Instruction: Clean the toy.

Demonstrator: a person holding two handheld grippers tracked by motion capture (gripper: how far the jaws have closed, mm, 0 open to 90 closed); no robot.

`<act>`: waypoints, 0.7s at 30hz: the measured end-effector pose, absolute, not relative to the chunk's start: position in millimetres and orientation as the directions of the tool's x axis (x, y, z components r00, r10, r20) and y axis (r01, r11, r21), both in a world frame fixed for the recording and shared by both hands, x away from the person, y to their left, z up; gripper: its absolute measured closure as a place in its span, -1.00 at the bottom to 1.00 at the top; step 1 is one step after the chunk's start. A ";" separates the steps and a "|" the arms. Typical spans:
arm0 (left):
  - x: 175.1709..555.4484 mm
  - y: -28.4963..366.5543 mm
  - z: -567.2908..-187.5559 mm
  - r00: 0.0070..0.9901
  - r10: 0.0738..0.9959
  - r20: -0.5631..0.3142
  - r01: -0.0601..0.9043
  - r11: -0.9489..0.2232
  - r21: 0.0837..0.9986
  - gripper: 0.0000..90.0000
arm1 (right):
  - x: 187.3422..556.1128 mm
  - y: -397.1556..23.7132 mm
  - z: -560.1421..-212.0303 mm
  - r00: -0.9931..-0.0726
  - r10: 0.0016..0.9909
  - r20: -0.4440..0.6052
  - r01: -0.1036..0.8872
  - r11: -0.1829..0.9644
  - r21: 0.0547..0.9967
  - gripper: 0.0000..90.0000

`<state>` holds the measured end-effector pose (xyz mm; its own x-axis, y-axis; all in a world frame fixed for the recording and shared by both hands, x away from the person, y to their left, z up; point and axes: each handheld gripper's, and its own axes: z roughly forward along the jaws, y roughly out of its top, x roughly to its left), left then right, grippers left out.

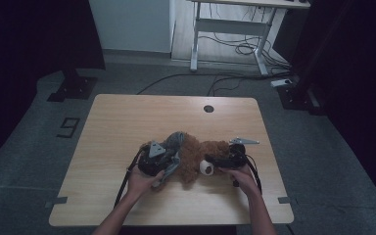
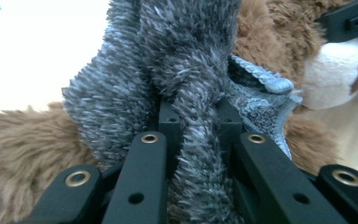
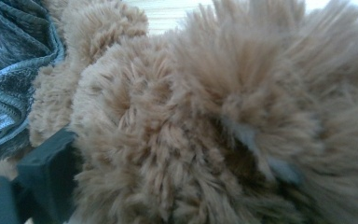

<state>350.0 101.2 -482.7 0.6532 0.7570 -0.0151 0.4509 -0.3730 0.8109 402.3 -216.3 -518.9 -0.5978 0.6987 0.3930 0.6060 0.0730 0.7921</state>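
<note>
1. A brown plush toy (image 1: 196, 155) is seen lying on the wooden table (image 1: 127, 122), near the front edge and about midway across, between the two hand-held grippers.
2. A grey fuzzy cloth (image 1: 175, 141) is draped over the toy's left part; in the left gripper view a fold of it (image 2: 193, 154) is pinched between the black jaws.
3. The left gripper (image 1: 164, 157) is thus clenched on the grey fuzzy cloth, held by the person's left hand (image 1: 142, 180).
4. The right gripper (image 1: 215, 159) is pressed against the toy's fur; in the right gripper view one jaw is seen at the lower left, beside the fur (image 3: 223, 121), and the jaws are spread wide, not squeezing it.
5. The toy's white muzzle (image 1: 206, 167) is seen just beside the right gripper.
</note>
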 end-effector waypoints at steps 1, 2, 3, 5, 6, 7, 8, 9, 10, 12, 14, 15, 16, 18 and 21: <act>350.0 101.2 -482.7 0.653 0.757 -0.015 0.451 -0.373 0.811 0.74 | 402.3 -216.3 -518.9 -0.598 0.699 0.393 0.606 0.073 0.792 -0.88; 345.7 101.4 -484.7 0.658 0.753 -0.020 0.450 -0.372 0.812 0.73 | 397.4 -216.9 -520.5 -0.602 0.699 0.385 0.595 0.071 0.801 -0.78; 345.7 101.4 -484.7 0.658 0.753 -0.020 0.450 -0.372 0.812 0.73 | 397.4 -216.9 -520.5 -0.602 0.699 0.385 0.595 0.071 0.801 -0.78; 341.6 101.4 -486.3 0.659 0.752 -0.020 0.447 -0.370 0.814 0.73 | 392.4 -217.6 -521.7 -0.605 0.700 0.380 0.584 0.066 0.809 -0.68; 340.2 101.4 -486.4 0.658 0.753 -0.019 0.446 -0.369 0.815 0.73 | 390.3 -217.9 -522.2 -0.607 0.702 0.372 0.576 0.066 0.815 -0.62; 339.3 101.1 -486.2 0.656 0.754 -0.020 0.445 -0.366 0.817 0.73 | 387.9 -217.9 -522.7 -0.608 0.705 0.366 0.568 0.064 0.821 -0.55; 339.0 101.3 -485.0 0.656 0.755 -0.019 0.446 -0.367 0.817 0.73 | 385.7 -217.6 -523.3 -0.609 0.706 0.361 0.560 0.061 0.827 -0.48; 339.1 101.2 -483.1 0.653 0.757 -0.028 0.450 -0.359 0.818 0.73 | 383.6 -217.5 -523.5 -0.611 0.706 0.358 0.556 0.061 0.829 -0.42; 339.5 100.8 -479.9 0.652 0.758 -0.034 0.452 -0.352 0.819 0.73 | 382.2 -217.4 -523.7 -0.613 0.708 0.351 0.549 0.062 0.834 -0.39; 339.9 95.9 -465.2 0.653 0.757 -0.021 0.434 -0.352 0.829 0.73 | 379.3 -217.9 -523.7 -0.611 0.716 0.339 0.540 0.064 0.839 -0.32; 338.8 89.8 -454.4 0.663 0.749 0.012 0.401 -0.368 0.839 0.73 | 378.5 -217.7 -524.1 -0.608 0.717 0.341 0.539 0.058 0.840 -0.32; 338.0 85.7 -448.8 0.668 0.744 0.022 0.385 -0.371 0.845 0.73 | 377.7 -218.2 -525.1 -0.613 0.715 0.335 0.529 0.057 0.847 -0.31; 337.5 79.2 -441.3 0.677 0.735 0.029 0.365 -0.370 0.854 0.73 | 377.4 -218.1 -525.3 -0.614 0.715 0.334 0.526 0.054 0.849 -0.31; 338.4 62.5 -427.7 0.699 0.714 0.042 0.329 -0.373 0.867 0.73 | 374.9 -216.9 -525.6 -0.618 0.719 0.317 0.509 0.059 0.859 -0.30; 346.7 28.8 -415.6 0.736 0.676 0.051 0.305 -0.397 0.866 0.73 | 373.1 -216.2 -525.1 -0.622 0.722 0.303 0.501 0.069 0.863 -0.30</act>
